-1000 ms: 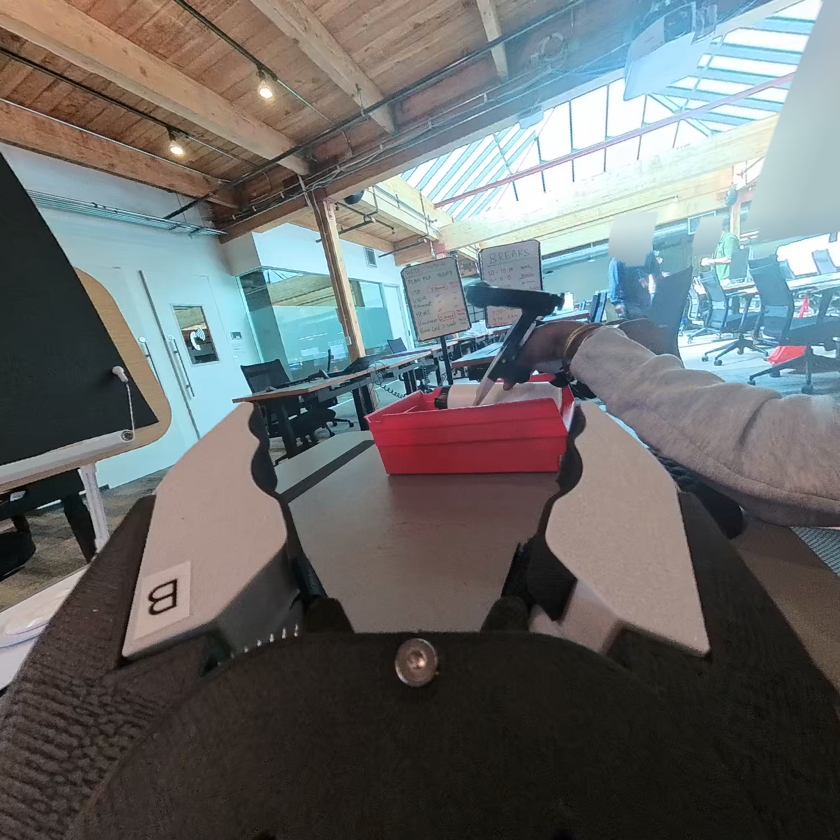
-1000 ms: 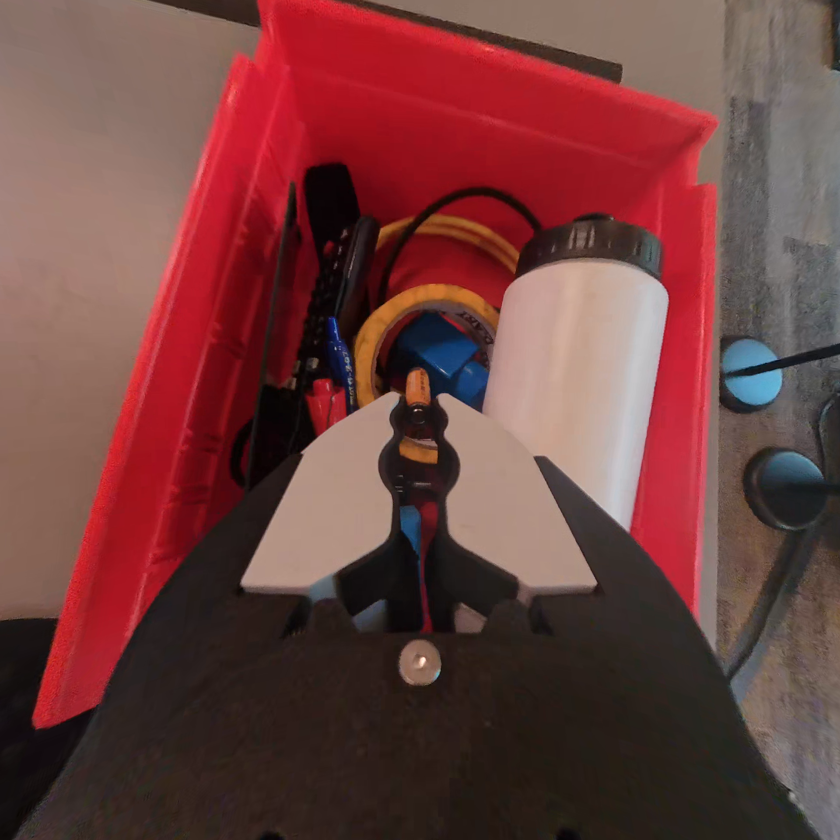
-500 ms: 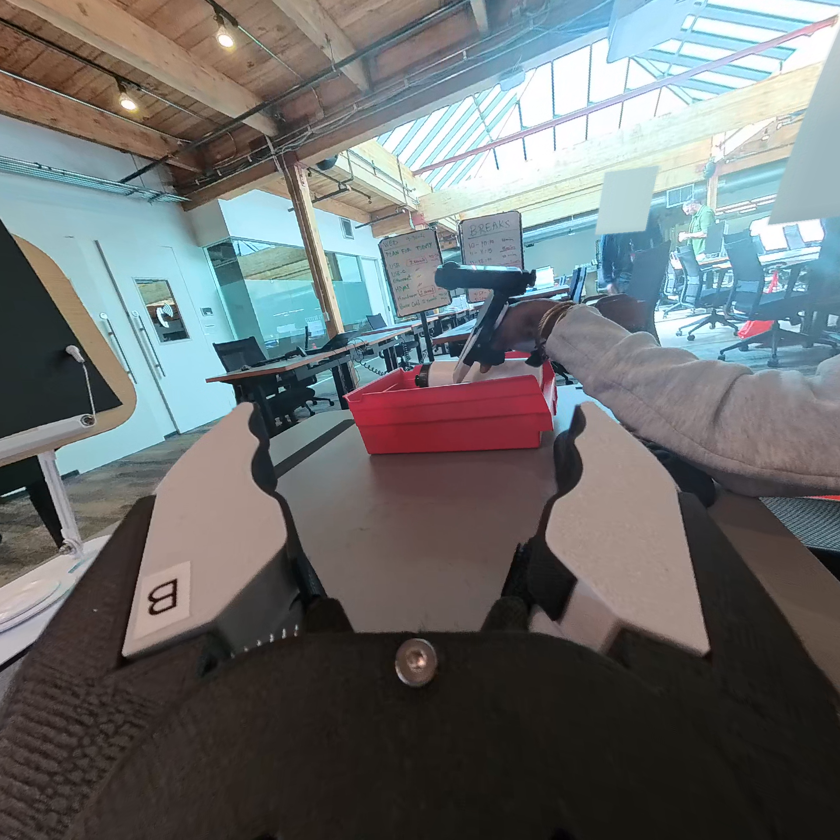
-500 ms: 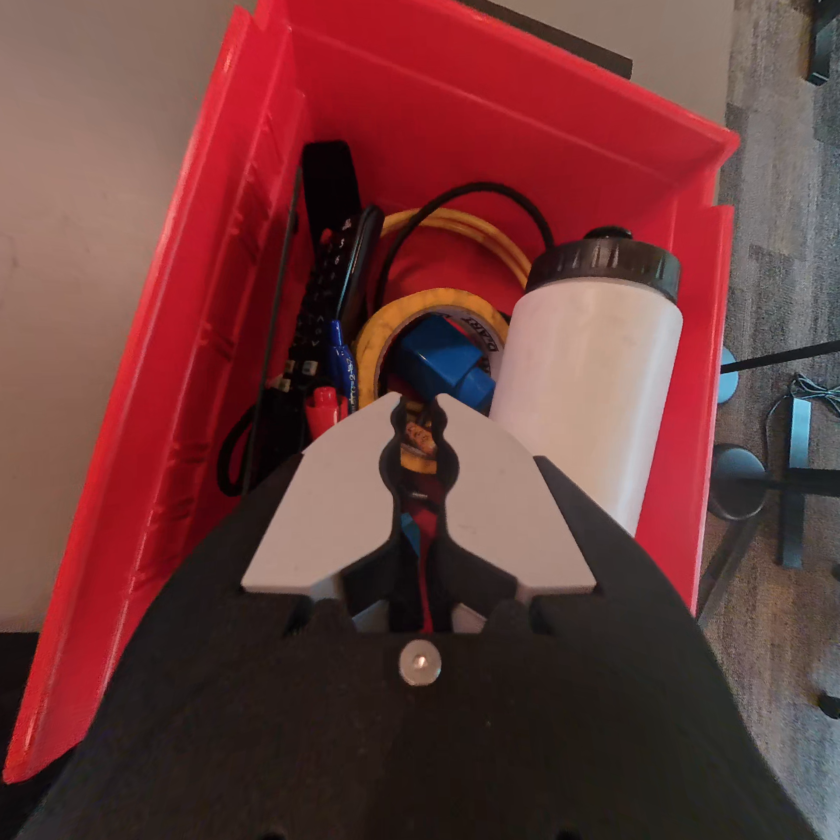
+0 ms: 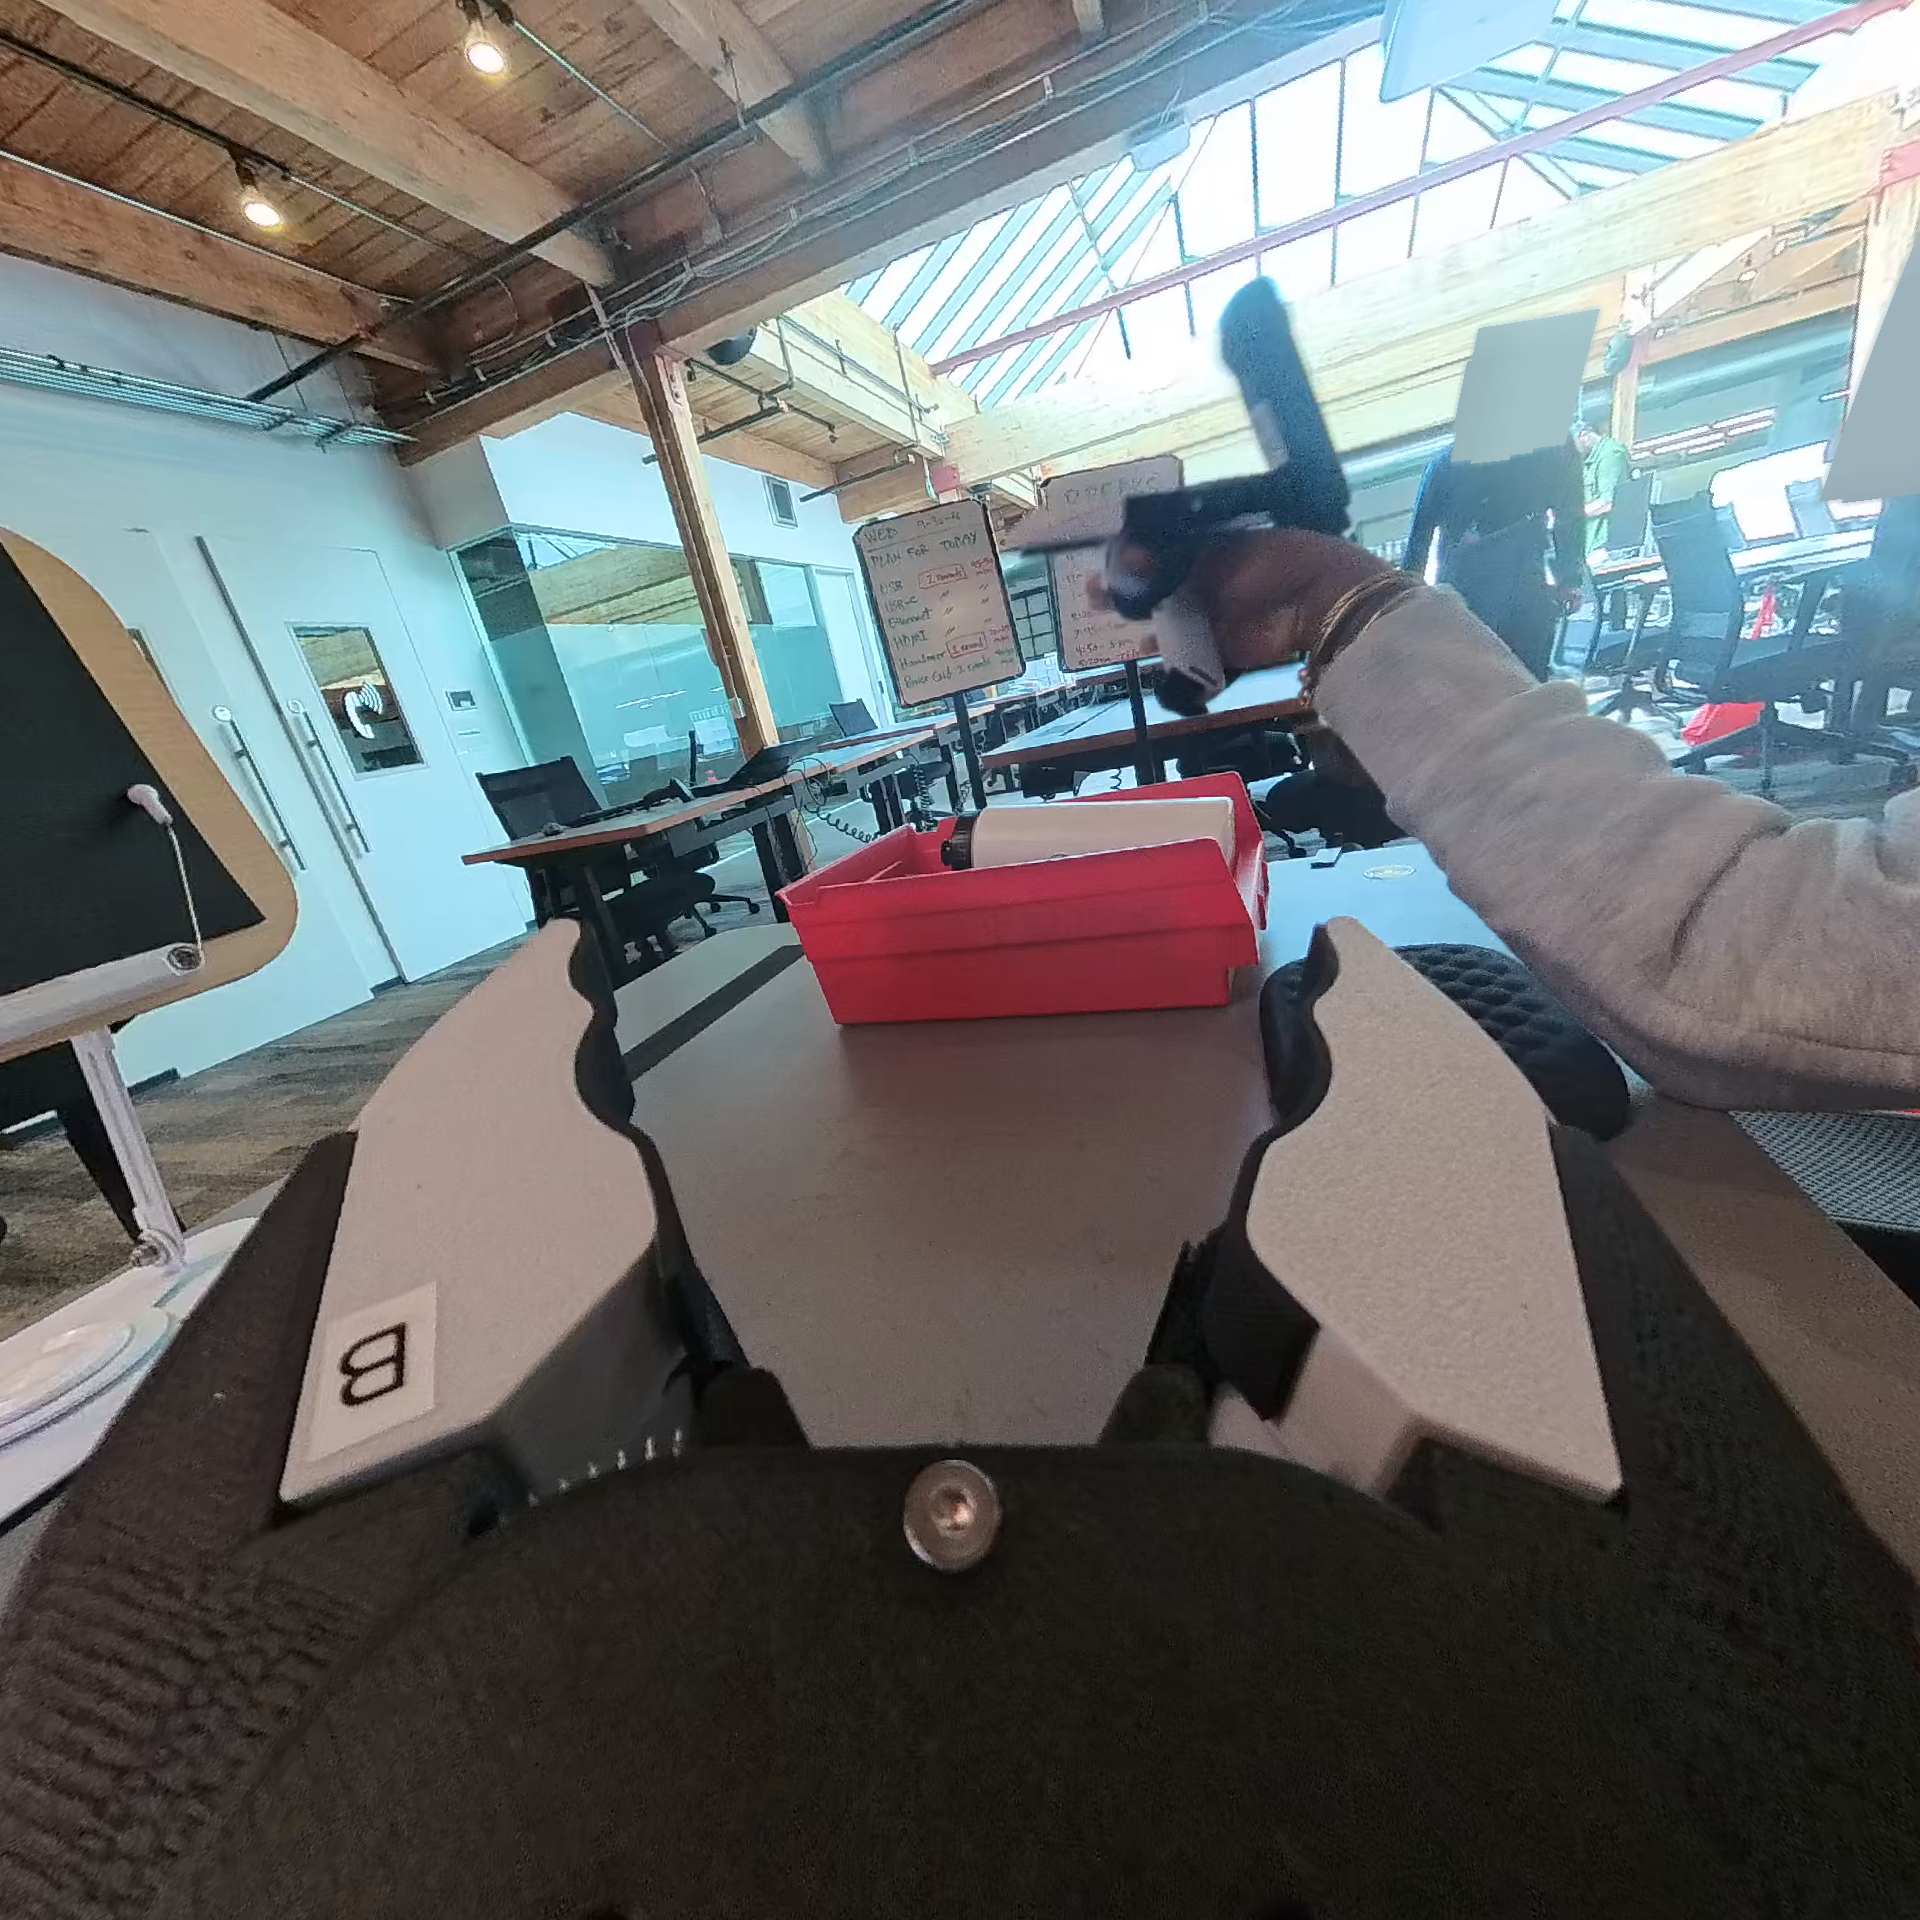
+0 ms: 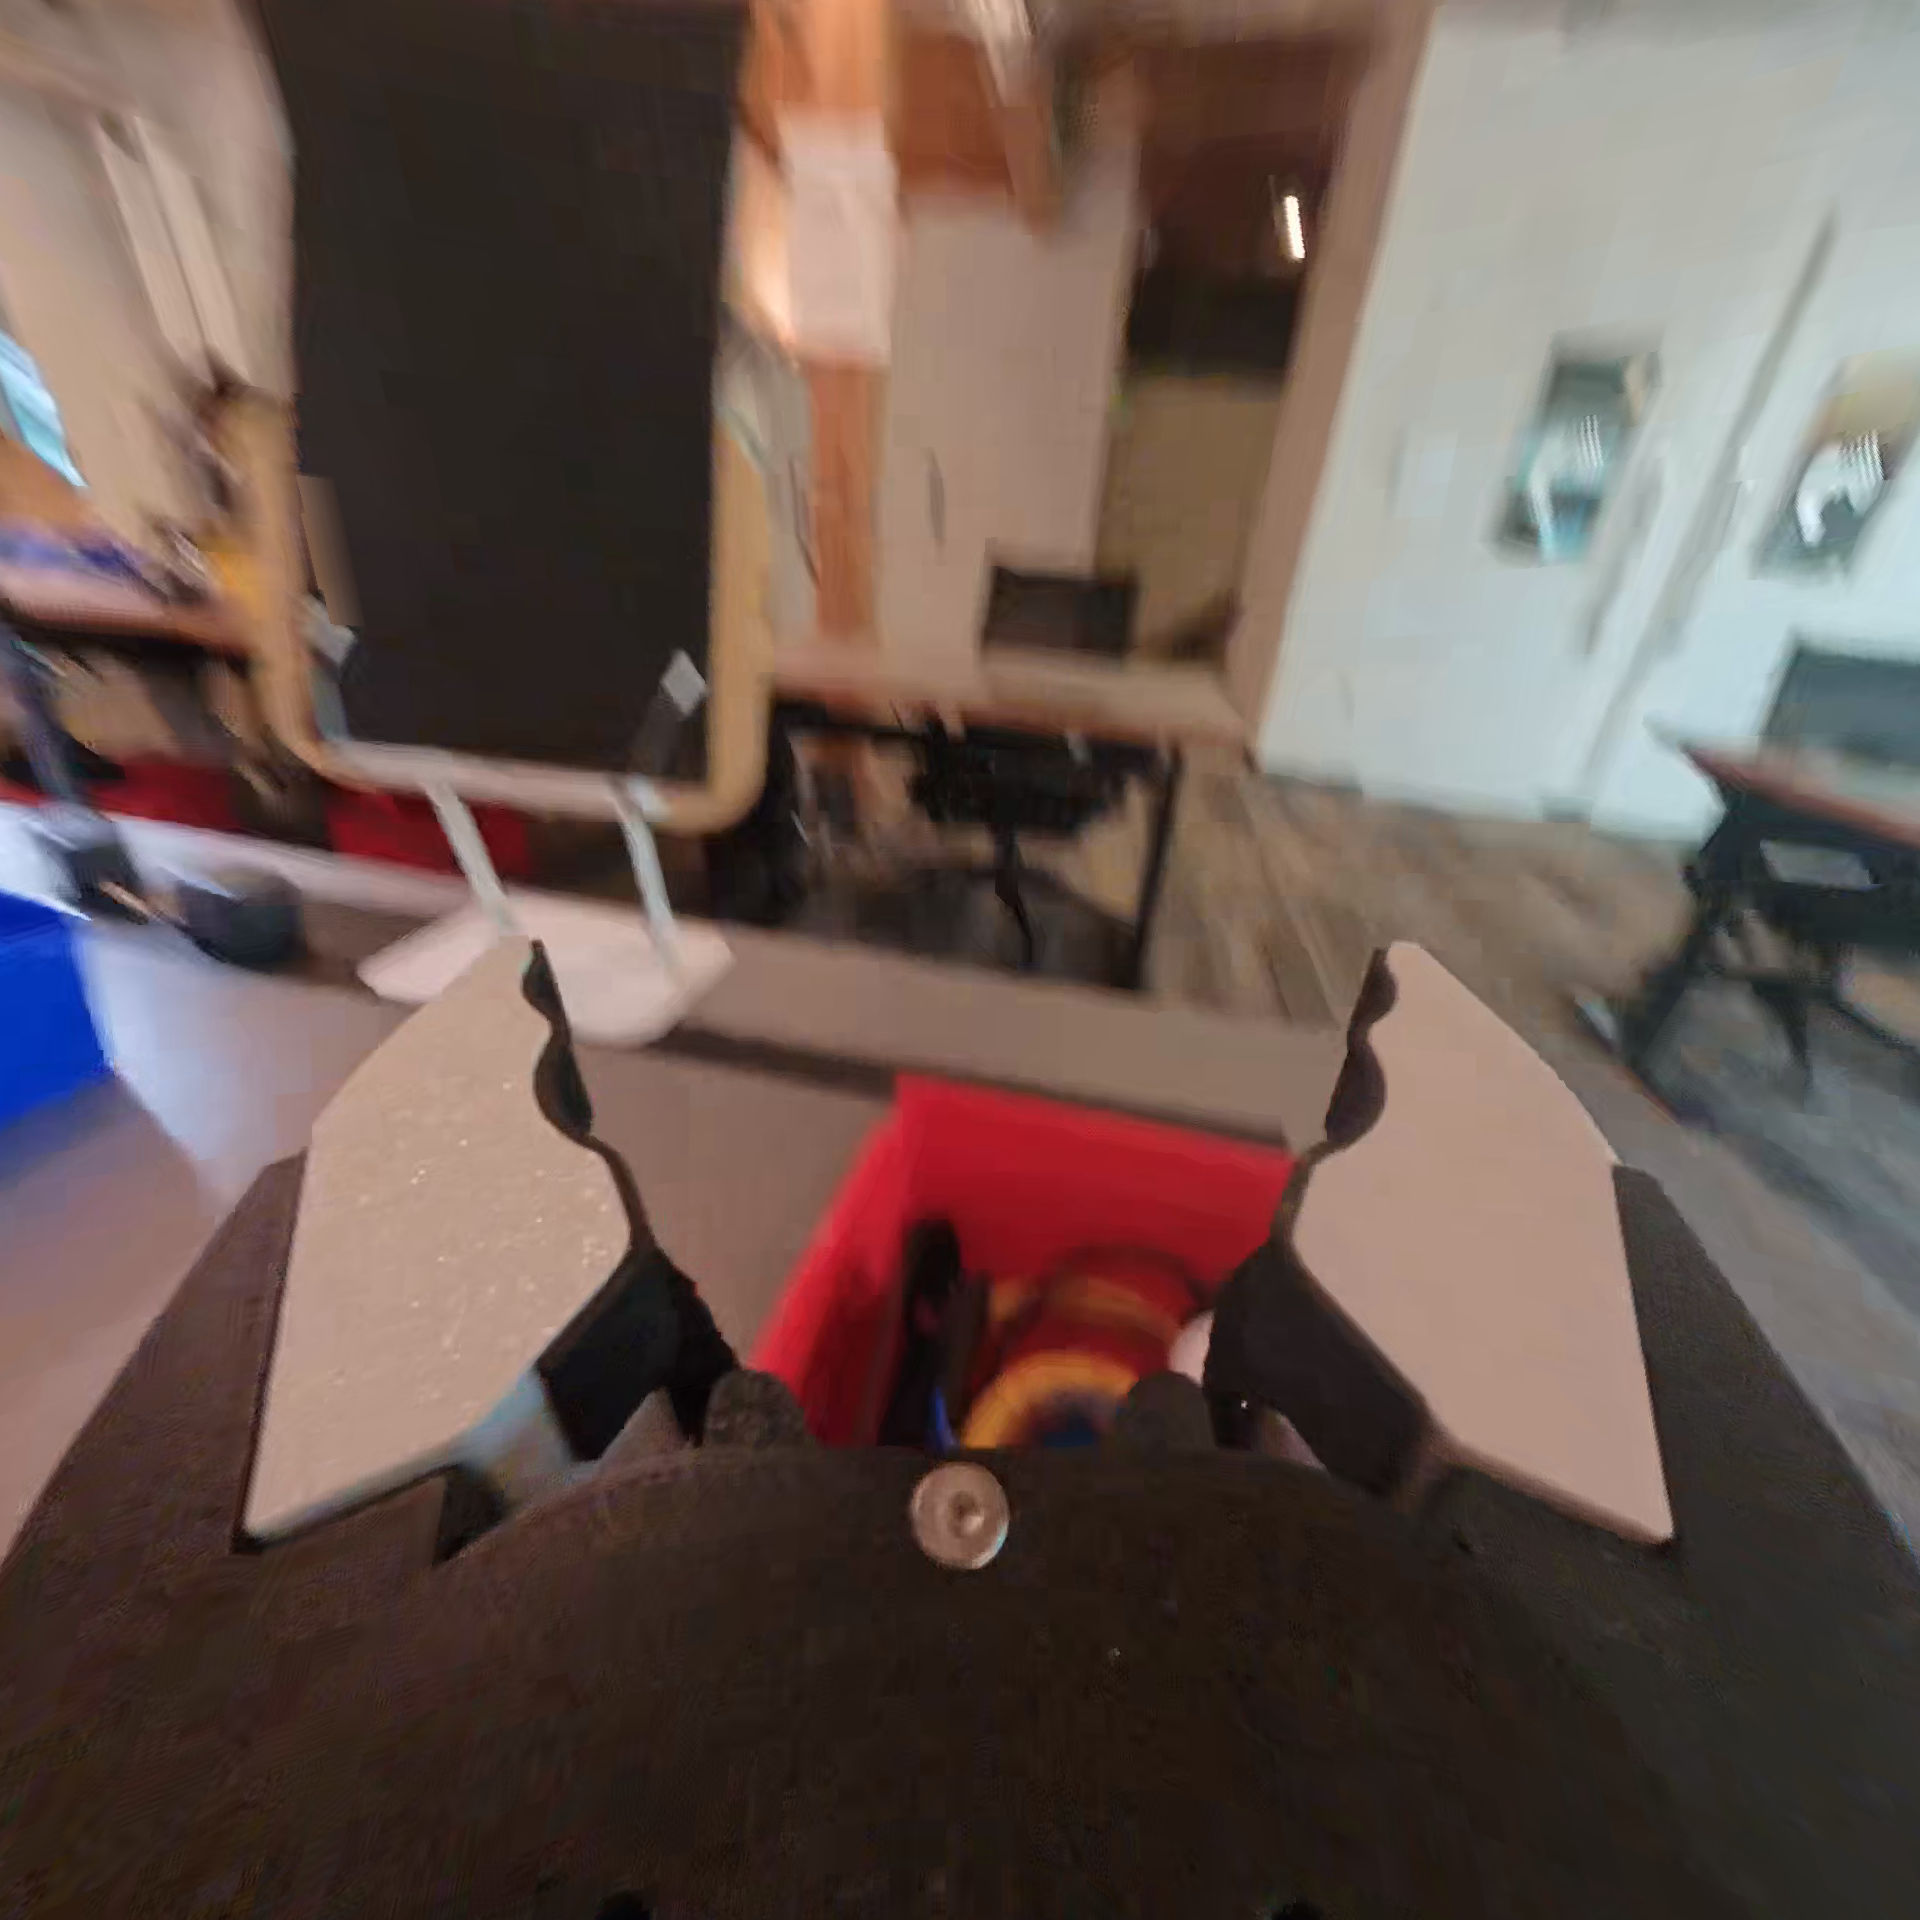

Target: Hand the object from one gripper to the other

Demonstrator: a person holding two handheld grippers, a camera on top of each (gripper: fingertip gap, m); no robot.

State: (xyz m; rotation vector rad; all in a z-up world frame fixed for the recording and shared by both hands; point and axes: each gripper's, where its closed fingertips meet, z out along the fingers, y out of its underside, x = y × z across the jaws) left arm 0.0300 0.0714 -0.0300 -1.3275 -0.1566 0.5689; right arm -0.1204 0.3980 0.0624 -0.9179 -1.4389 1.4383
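Left gripper (image 5: 951, 1049): it sits low over the grey table (image 5: 935, 1164), jaws spread wide with nothing between them. It points toward the bin, which reads to me as a receiver held ready.

Right gripper (image 6: 956, 1049): jaws wide apart and empty in its own view. That picture is smeared by motion, so the tool is swinging fast. In the left wrist view it shows farther off, raised above the bin in a person's hand (image 5: 1262, 608) with a grey sleeve (image 5: 1621, 883) behind it.

Red bin (image 5: 1023, 951): it stands on the table ahead of the left gripper. The right gripper looks down into its near end.

Bin contents: a white bottle (image 5: 1101, 831) lies on its side, rising above the rim. In the right wrist view I can make out a yellow roll (image 6: 1081, 1340) and something black beside it, too blurred to name.

Task object: nothing is held by either tool, so whatever is to be passed most likely lies in the bin. Which item it is, I cannot tell.

Progress: my judgement is that the handover has not begun, since a pick must come first.

Risk: the bin is crowded, so a grab could snag a neighbour.

Room: open office with desks, chairs and whiteboards (image 5: 940, 603) behind.
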